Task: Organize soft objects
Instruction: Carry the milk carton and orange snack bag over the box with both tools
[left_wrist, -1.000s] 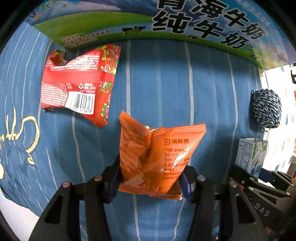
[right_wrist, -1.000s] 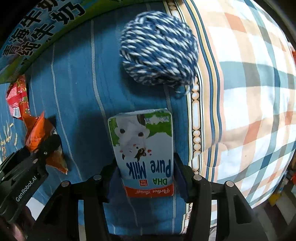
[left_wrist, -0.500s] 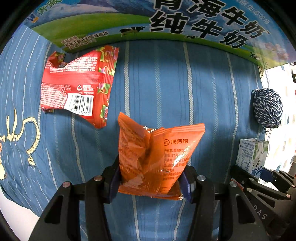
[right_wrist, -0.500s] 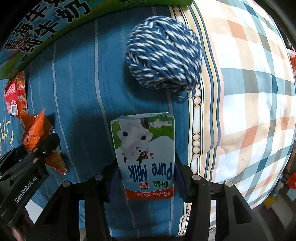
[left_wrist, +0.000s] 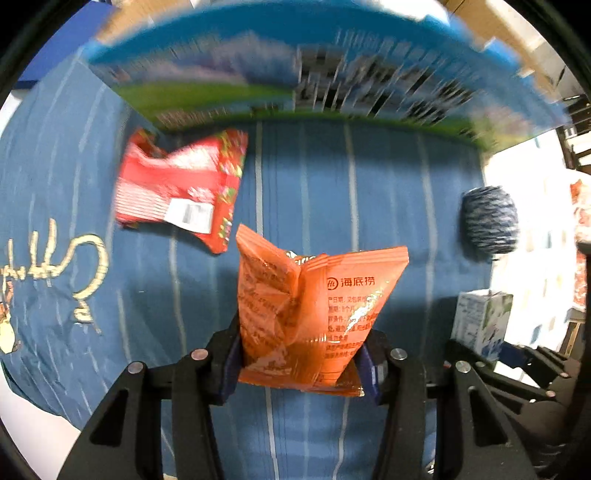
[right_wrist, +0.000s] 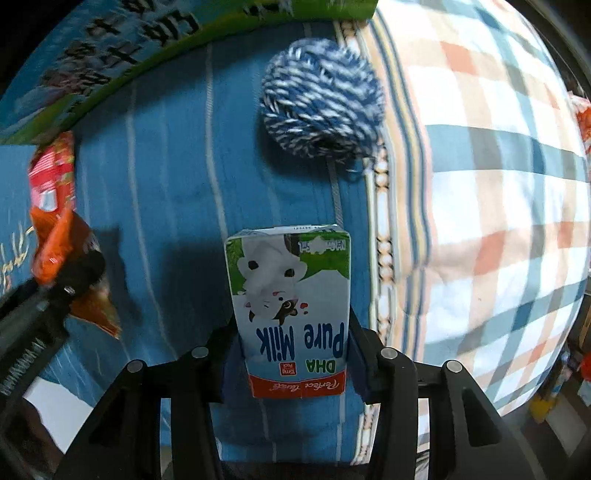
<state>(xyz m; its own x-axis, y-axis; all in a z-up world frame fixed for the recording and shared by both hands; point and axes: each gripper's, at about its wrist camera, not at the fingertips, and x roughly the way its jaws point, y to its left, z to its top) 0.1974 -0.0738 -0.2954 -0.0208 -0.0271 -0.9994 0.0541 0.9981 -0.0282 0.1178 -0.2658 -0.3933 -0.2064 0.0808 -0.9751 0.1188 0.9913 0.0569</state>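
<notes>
both grippers have lifted toward the big box: left gripper fingers clamp the orange packet, right gripper fingers clamp the milk carton, likely heading for drop-off

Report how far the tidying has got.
Done: nothing visibly put away yet. In hand: left gripper clamps the orange snack packet; right gripper clamps the milk carton. Left: the red snack packet and yarn ball lie on the blue striped cloth.
</notes>
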